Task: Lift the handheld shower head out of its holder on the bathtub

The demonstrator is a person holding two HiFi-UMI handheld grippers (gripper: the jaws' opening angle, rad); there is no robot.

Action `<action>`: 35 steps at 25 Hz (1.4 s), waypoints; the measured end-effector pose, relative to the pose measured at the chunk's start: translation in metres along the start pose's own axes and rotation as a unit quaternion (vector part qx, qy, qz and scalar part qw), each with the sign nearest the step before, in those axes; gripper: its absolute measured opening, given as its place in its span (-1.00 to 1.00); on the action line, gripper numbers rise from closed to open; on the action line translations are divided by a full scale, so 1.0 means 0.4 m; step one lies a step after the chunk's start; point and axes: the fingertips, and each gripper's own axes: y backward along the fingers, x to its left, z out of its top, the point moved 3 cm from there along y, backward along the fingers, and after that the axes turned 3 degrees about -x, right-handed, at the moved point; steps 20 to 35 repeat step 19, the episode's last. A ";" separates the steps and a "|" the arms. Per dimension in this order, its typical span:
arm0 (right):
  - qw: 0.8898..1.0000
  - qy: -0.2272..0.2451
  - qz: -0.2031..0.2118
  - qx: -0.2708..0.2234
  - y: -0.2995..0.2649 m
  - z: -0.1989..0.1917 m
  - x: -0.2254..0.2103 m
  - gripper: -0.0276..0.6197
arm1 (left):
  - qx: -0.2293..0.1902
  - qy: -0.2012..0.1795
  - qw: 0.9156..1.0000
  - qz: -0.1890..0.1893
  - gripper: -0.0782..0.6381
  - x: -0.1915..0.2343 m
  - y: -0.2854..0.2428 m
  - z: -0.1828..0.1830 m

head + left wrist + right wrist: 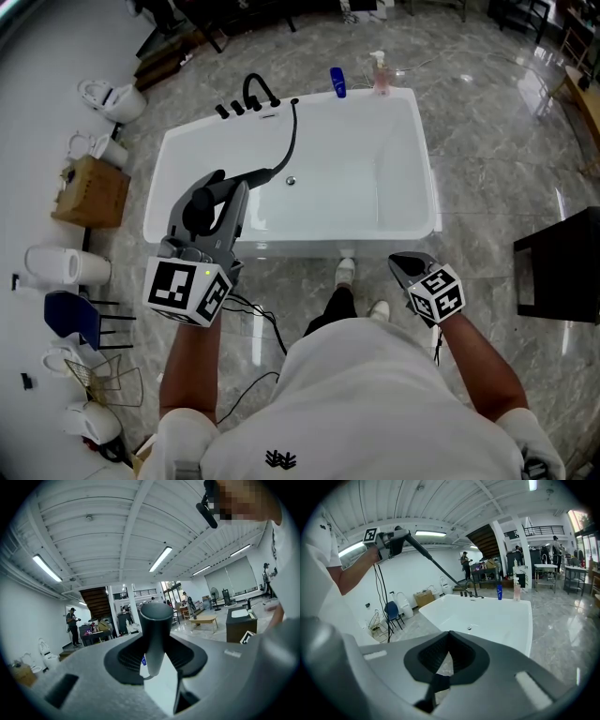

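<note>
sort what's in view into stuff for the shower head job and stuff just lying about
For the job: shower head, gripped in the left gripper and raised above the tub; its hose; bathtub; black faucet set on the rim.

Just lying about: blue bottle, pink pump bottle, cardboard box, blue chair, toilets, black cabinet.

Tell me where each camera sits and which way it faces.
Head view: on the person's head, steeply down at the bathtub; shows left gripper, right gripper, left forearm, right forearm, shirt.
Left gripper view: on that gripper, facing hall ceiling past the shower head in its jaws; shirt at right.
Right gripper view: on that gripper, across the bathtub; left forearm shows.
Head and right gripper views share bathtub and hose.
</note>
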 end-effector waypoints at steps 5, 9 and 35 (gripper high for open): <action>1.000 -0.004 -0.001 0.000 0.003 -0.008 0.000 -0.88 | 0.003 -0.003 1.000 -0.005 -0.40 -0.007 -0.005 0.001; 1.000 -0.006 -0.004 0.001 0.004 -0.016 -0.007 -0.88 | 0.004 -0.004 1.000 -0.009 -0.40 -0.012 -0.010 0.000; 1.000 -0.004 -0.002 0.003 -0.006 -0.015 -0.006 -0.88 | 0.005 0.001 1.000 -0.014 -0.40 -0.008 -0.018 0.002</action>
